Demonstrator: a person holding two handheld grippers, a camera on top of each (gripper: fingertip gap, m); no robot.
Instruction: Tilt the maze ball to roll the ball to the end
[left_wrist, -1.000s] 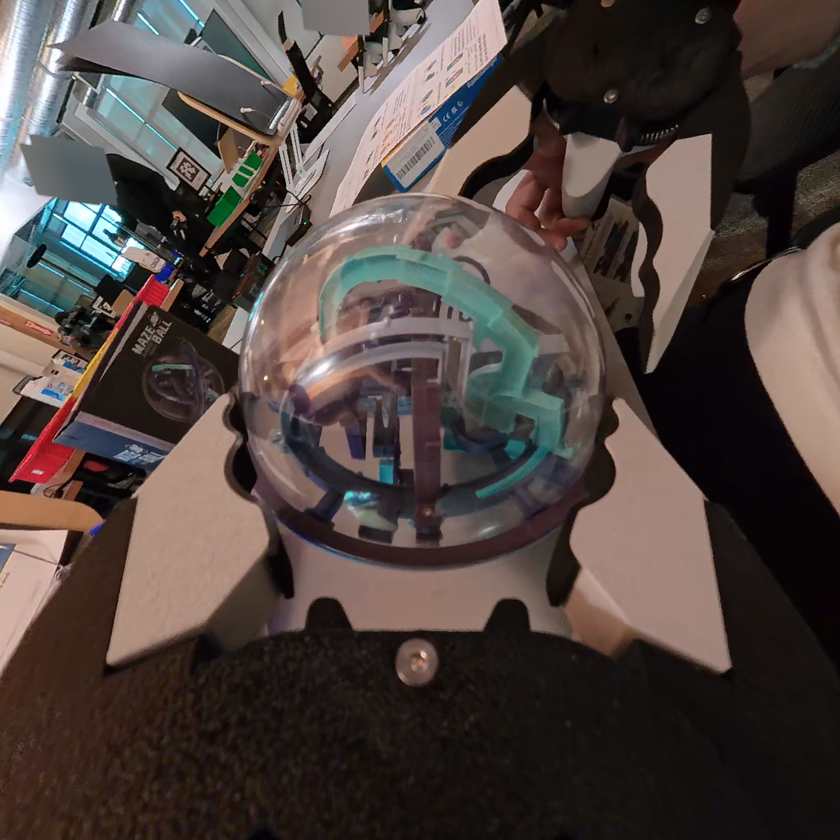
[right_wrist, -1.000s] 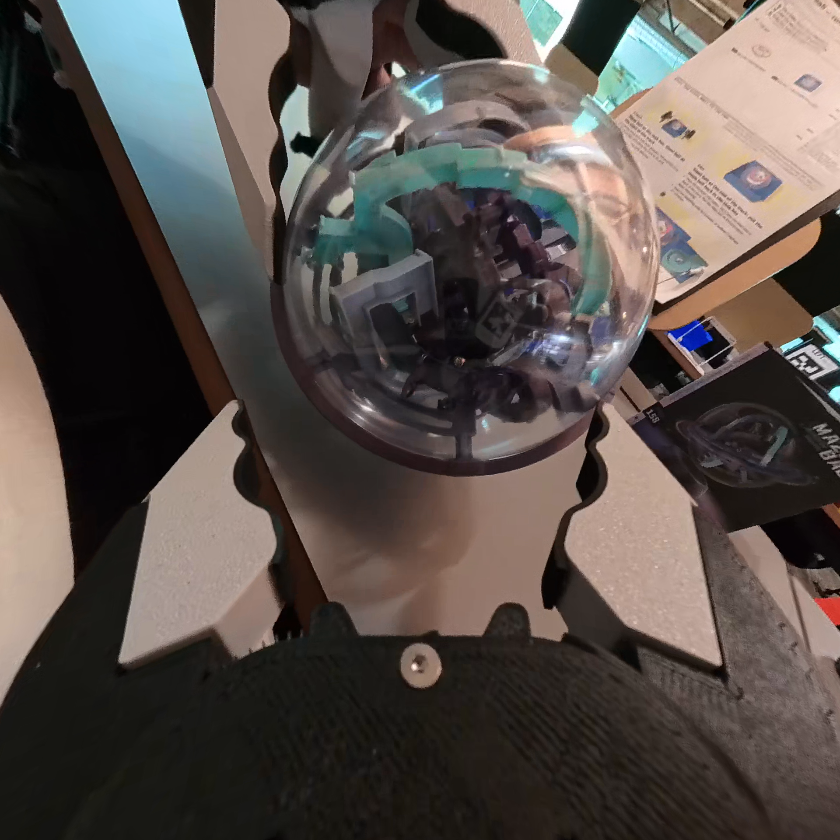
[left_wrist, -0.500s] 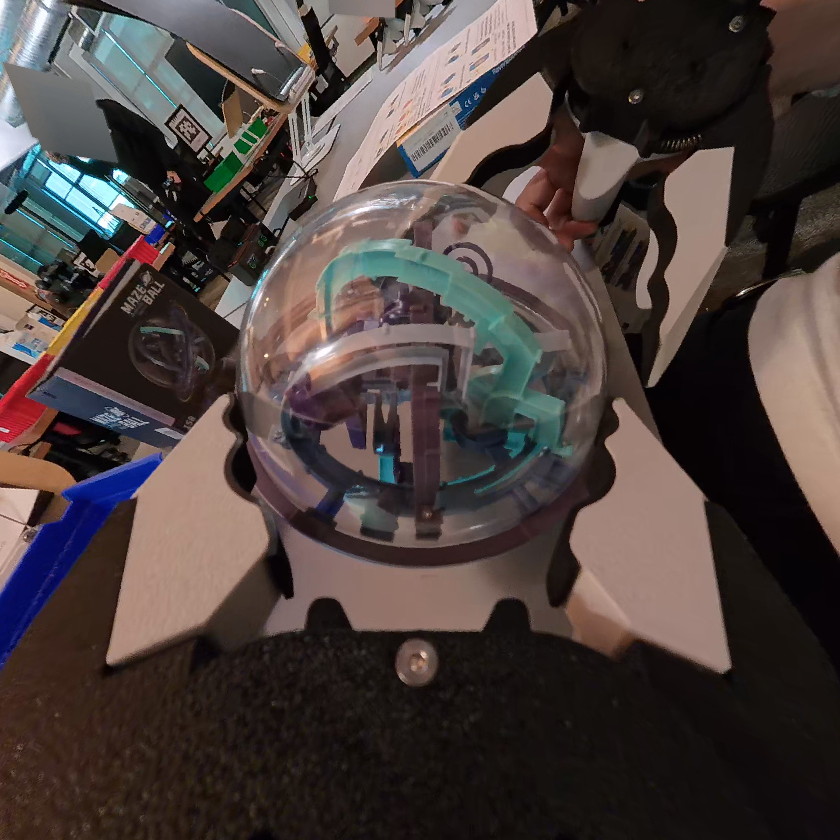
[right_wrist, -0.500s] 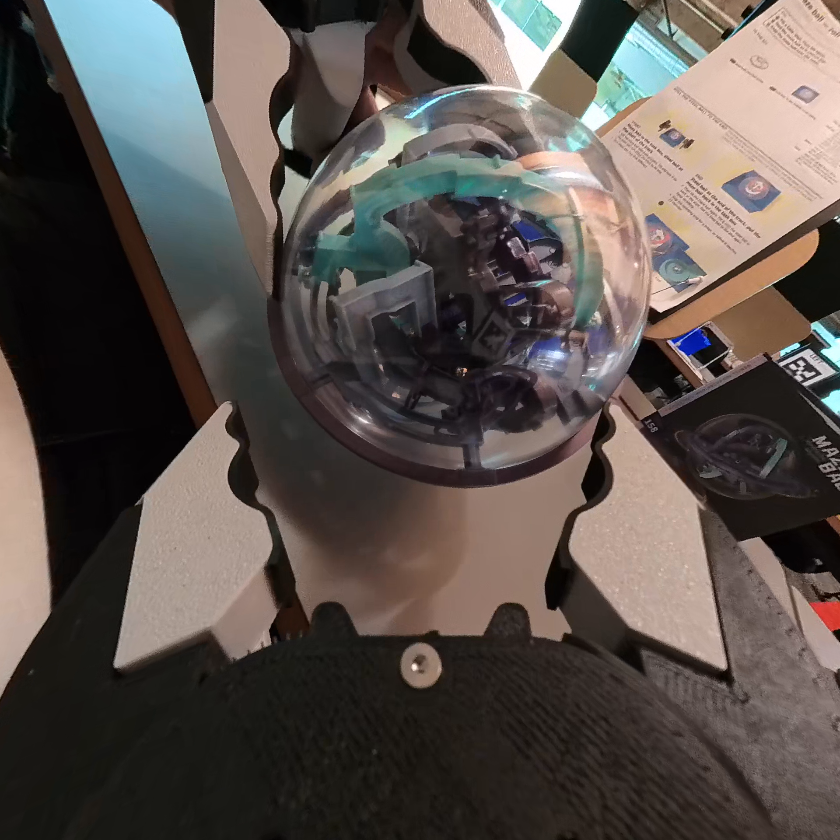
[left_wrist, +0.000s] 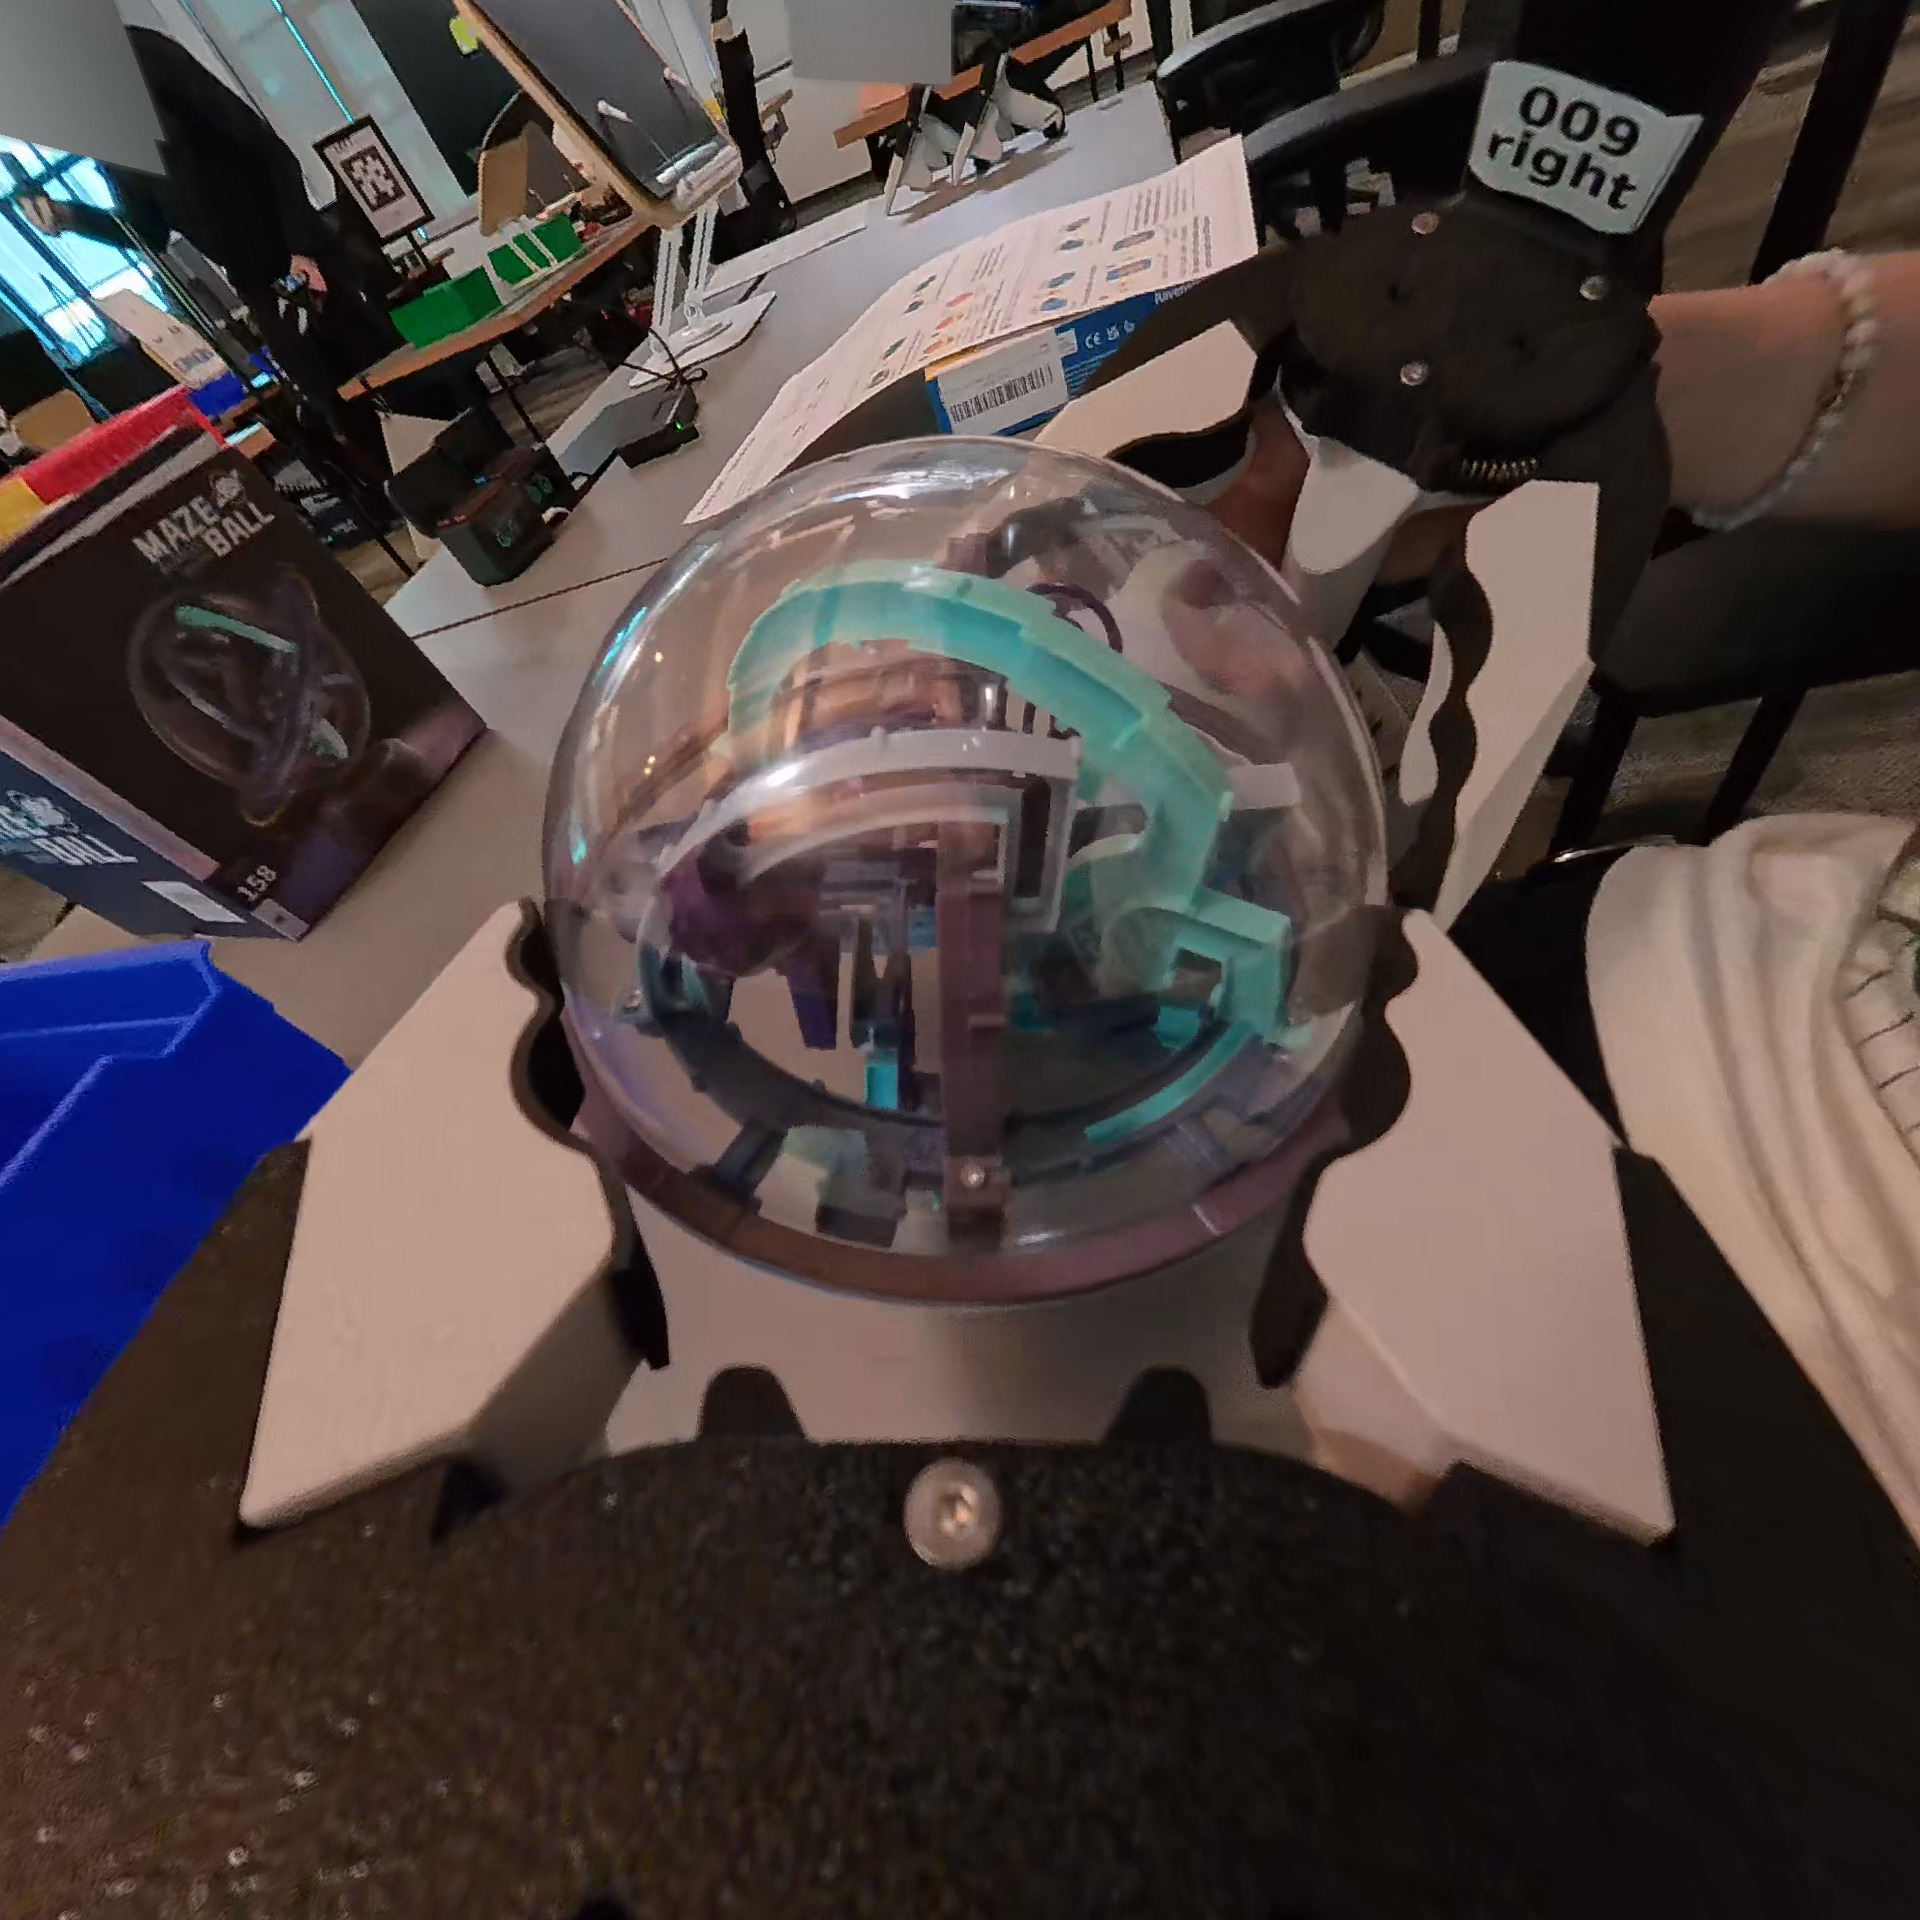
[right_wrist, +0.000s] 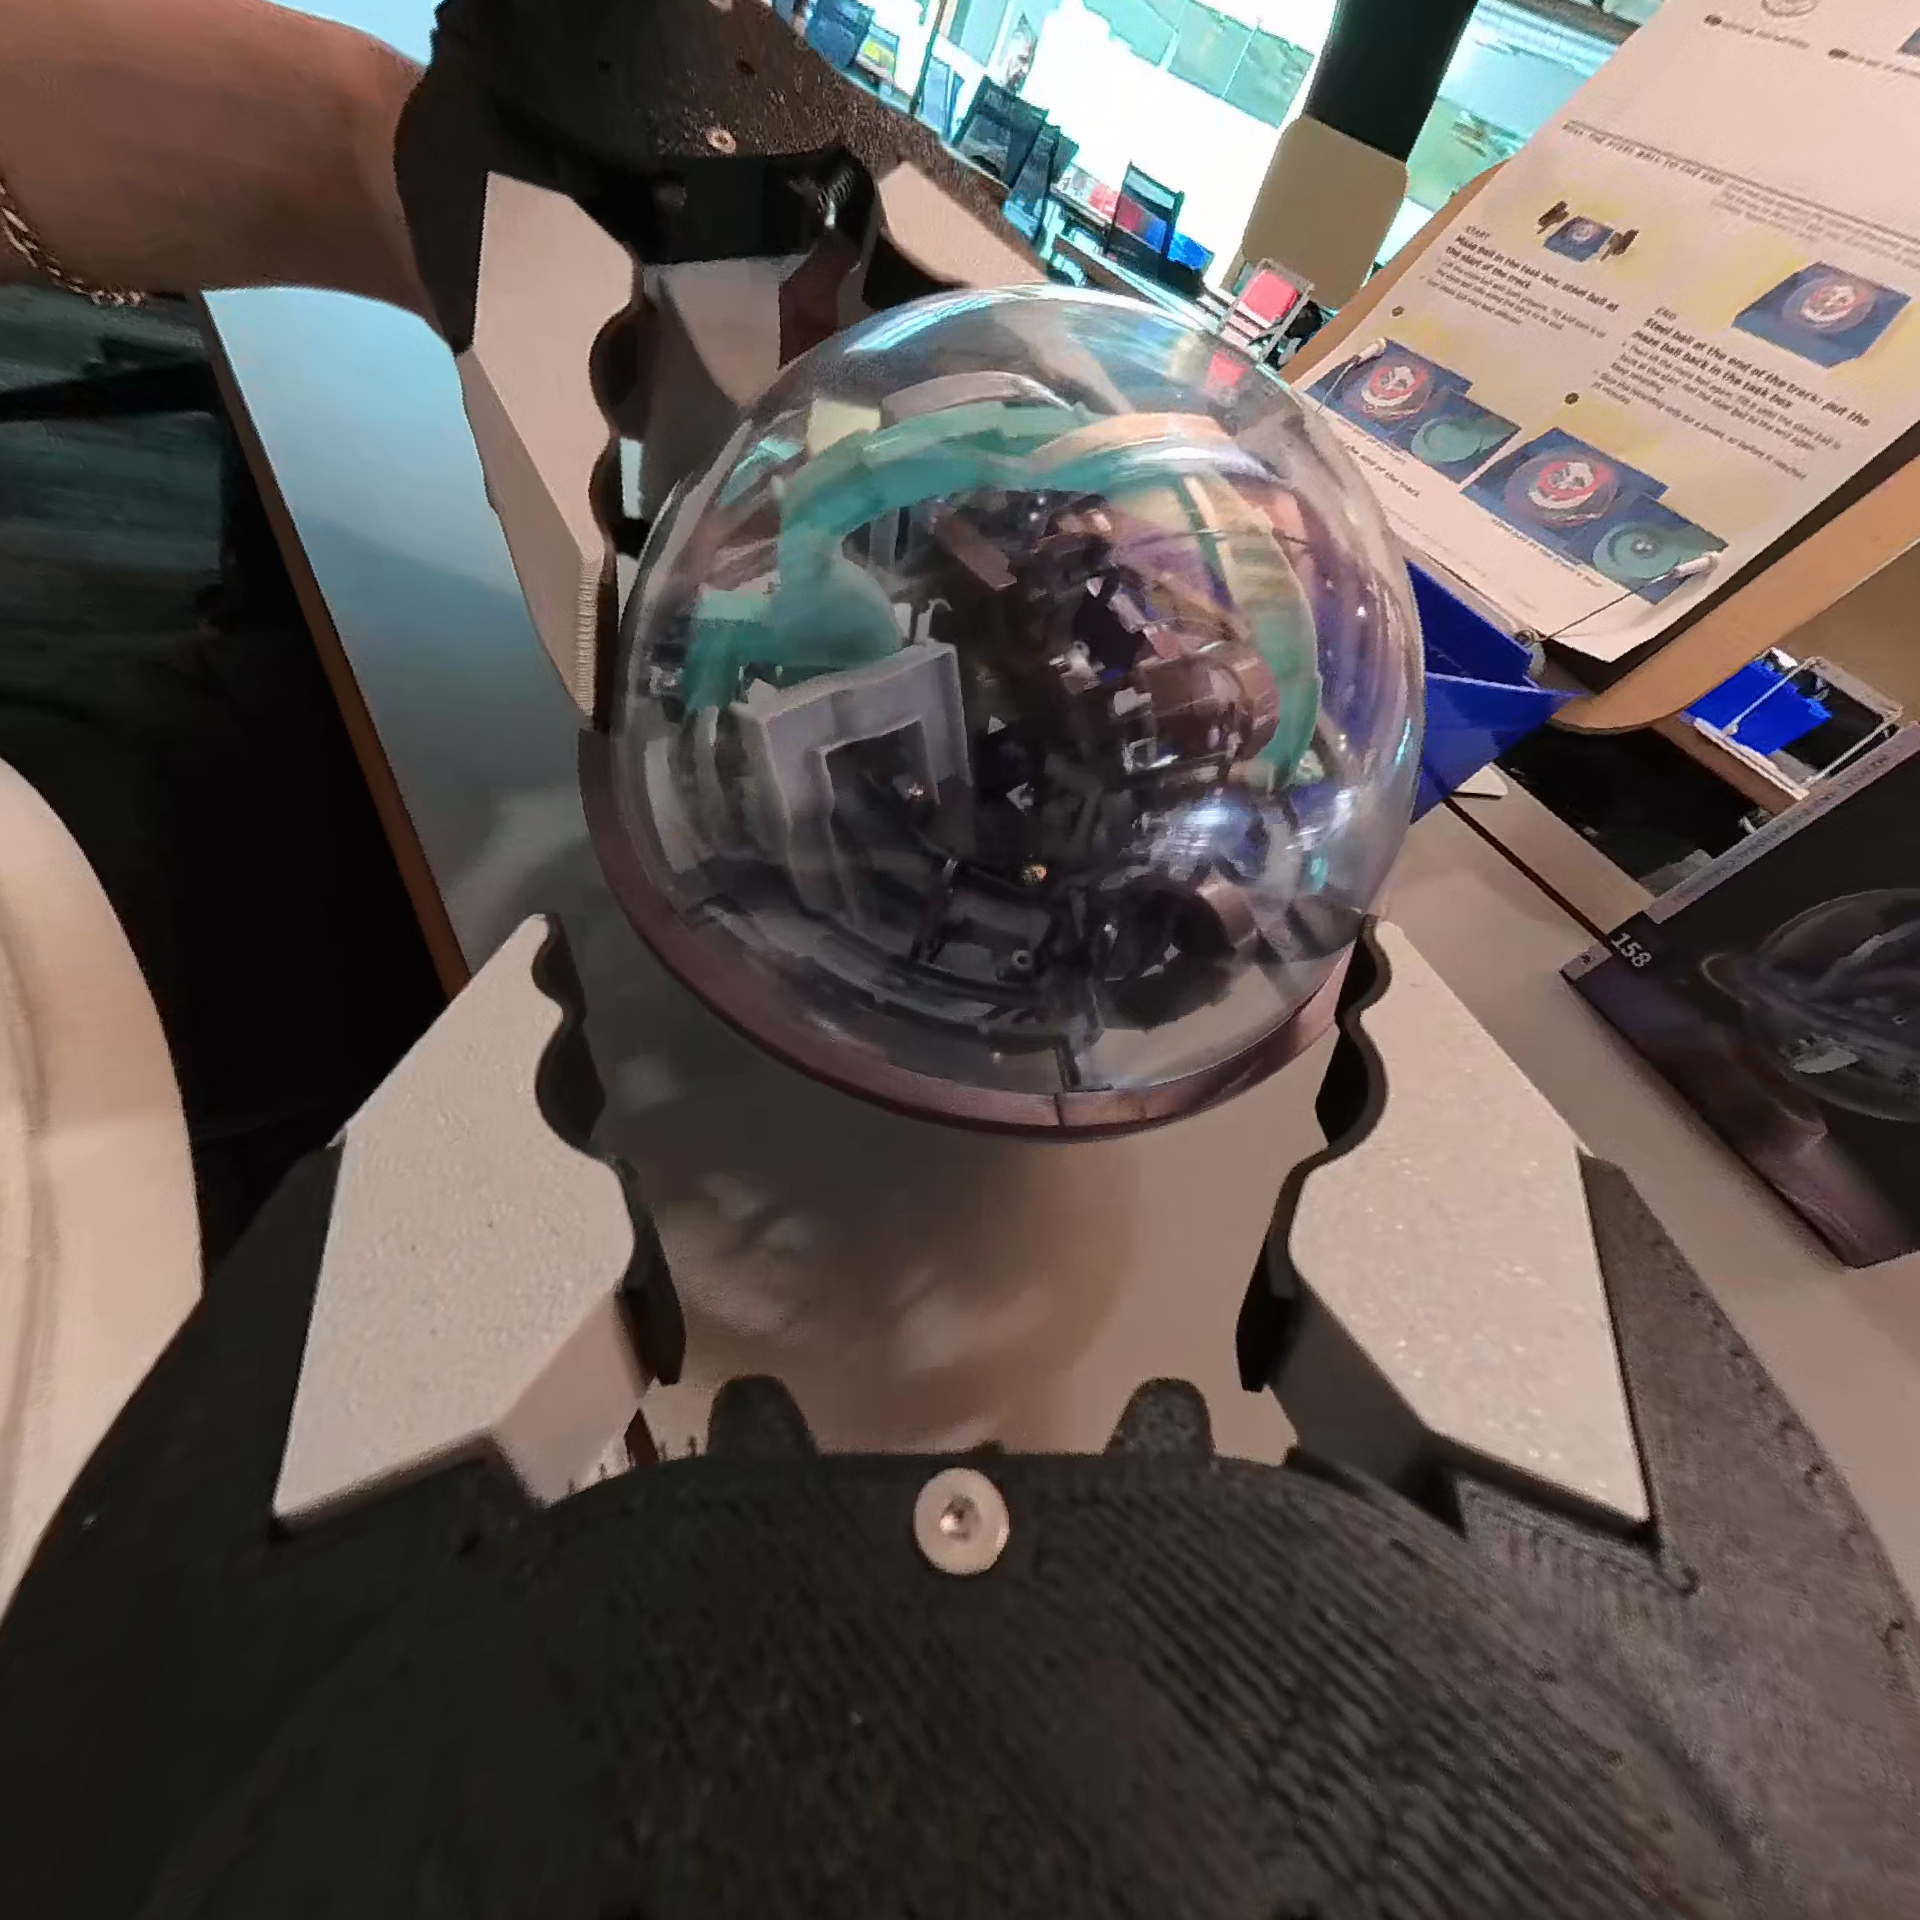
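Both the left gripper (left_wrist: 961, 1101) and right gripper (right_wrist: 961, 1039) clamp the clear plastic maze sphere (left_wrist: 961, 873) from opposite sides, probably to steady each tilt.

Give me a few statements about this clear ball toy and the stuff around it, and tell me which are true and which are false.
1. The maze ball sits between the fingers of the left tool. True.
2. The maze ball's shell is solid black and hides the inside. False: the shell is clear, with teal, grey and purple tracks showing through.
3. The right tool has its fingers on either side of the ball too. True.
4. A red bin stands at the left edge of the left wrist view. False: the bin there is blue.
5. A dark box picturing the toy stands on the table. True.
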